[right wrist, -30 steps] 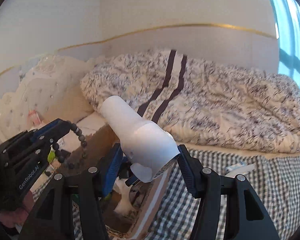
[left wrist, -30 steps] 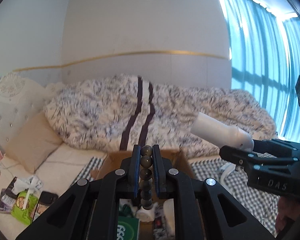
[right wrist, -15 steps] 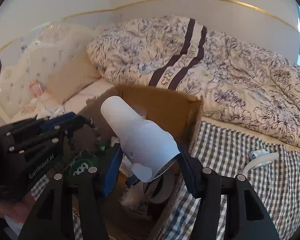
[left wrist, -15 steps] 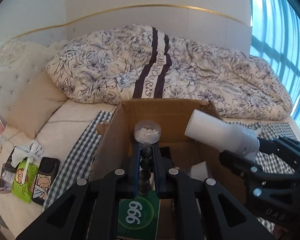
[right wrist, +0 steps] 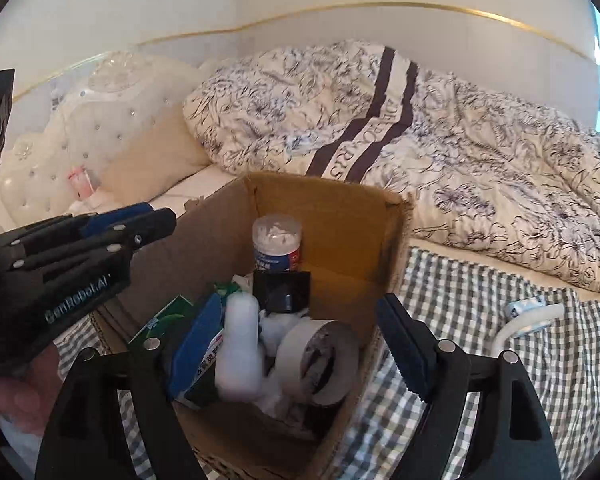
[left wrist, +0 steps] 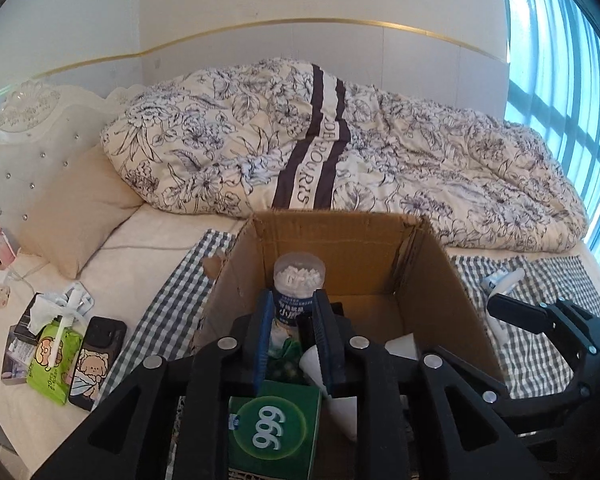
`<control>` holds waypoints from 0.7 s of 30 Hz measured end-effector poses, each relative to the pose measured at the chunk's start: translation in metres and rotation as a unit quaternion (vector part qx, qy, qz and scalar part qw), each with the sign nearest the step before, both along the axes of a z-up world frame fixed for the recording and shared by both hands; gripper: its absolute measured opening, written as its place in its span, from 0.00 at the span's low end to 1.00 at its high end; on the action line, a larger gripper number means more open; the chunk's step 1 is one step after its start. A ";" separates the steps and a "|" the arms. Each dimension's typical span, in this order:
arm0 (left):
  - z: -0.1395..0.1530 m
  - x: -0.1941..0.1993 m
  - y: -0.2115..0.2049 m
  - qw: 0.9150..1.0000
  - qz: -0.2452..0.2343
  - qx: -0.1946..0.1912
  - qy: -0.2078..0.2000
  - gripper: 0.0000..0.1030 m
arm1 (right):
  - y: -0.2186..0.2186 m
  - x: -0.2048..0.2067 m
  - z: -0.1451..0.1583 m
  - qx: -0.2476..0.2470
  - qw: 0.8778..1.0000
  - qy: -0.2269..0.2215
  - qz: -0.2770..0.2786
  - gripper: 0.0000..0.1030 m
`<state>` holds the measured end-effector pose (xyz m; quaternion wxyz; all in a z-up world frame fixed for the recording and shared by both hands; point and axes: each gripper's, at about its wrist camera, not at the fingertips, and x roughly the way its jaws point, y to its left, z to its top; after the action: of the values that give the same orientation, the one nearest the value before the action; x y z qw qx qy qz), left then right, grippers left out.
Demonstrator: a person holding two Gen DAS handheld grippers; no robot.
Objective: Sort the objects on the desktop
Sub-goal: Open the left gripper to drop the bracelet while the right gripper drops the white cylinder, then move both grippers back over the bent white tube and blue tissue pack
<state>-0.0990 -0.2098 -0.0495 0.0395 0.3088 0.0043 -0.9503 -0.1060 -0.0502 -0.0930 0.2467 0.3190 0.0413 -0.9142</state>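
A cardboard box (left wrist: 352, 248) sits on a checked cloth (right wrist: 480, 320) spread over a bed, with a flower-print quilt (left wrist: 340, 152) heaped behind it. Both grippers hover over the box. The left gripper (left wrist: 292, 340) has its fingers a small way apart with nothing between them; through the gap a clear tub of cotton swabs (left wrist: 299, 280) shows, standing upright against the far wall of the box. The right gripper (right wrist: 300, 344) is spread wide and empty, its blue pads on either side of the box's near right corner. Inside the box, in the right wrist view, lie a white bottle (right wrist: 240, 344), a roll of tape (right wrist: 320, 356) on its side just beside the bottle, a small black item (right wrist: 282, 292) behind them, and a green packet (left wrist: 276, 428) marked 999 at the near left. On the cloth to the right of the box, well apart from it, rests a white hook-shaped thing (right wrist: 528, 320) with a blue-patterned wrap. To the left of the box, on the bare sheet, lie a green tissue pack (left wrist: 50, 360), a phone (left wrist: 96, 360) in a cartoon case and some crumpled white paper. A beige pillow (left wrist: 76, 208) leans by the padded headboard (left wrist: 24, 132).
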 end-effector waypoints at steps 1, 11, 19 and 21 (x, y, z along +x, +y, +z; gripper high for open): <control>0.002 0.001 0.002 1.000 0.000 0.000 0.004 0.25 | 0.006 0.001 0.001 -0.006 1.000 0.003 -0.008 0.78; 0.023 0.005 0.030 0.999 -0.016 0.006 0.030 0.46 | 0.063 0.006 0.017 -0.035 0.997 0.024 -0.064 0.78; 0.034 0.005 0.064 0.998 -0.039 0.010 0.042 0.55 | 0.107 0.012 0.021 -0.050 0.993 0.034 -0.105 0.78; 0.036 0.005 0.074 0.998 -0.045 0.014 0.045 0.57 | 0.118 0.014 0.020 -0.051 0.991 0.038 -0.117 0.78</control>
<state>-0.0935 -0.1361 -0.0135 -0.0079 0.2659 0.0058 -0.9640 -0.0916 0.0675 -0.0730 0.1524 0.2739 -0.0335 -0.9490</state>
